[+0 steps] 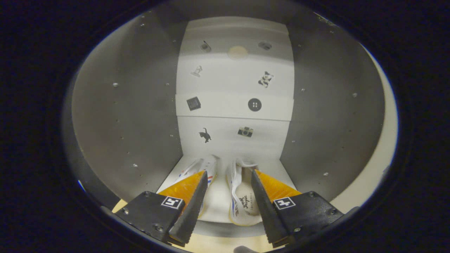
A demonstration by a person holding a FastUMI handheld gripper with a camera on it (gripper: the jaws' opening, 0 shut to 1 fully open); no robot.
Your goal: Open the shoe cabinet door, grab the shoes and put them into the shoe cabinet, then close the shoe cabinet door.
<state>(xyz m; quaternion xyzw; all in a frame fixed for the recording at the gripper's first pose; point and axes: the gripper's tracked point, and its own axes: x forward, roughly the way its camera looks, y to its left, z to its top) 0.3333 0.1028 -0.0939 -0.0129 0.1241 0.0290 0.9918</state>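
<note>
Two white shoes (225,179) are sitting side by side on the bottom shelf (219,200) of the open shoe cabinet (133,116), toes pointing toward its back panel (233,105). One gripper (228,181) is hovering at the cabinet's mouth with its fingers spread apart, gripping nothing; the right shoe is lying between the fingertips, the left shoe partly behind the left finger. Small picture stickers (254,104) are dotting the pale back panel above the shoes.

Gripper (228,179) fingers spread wide, empty, inside open shoe cabinet (116,116); two white sneakers (242,196) lying on cabinet floor between fingers.
</note>
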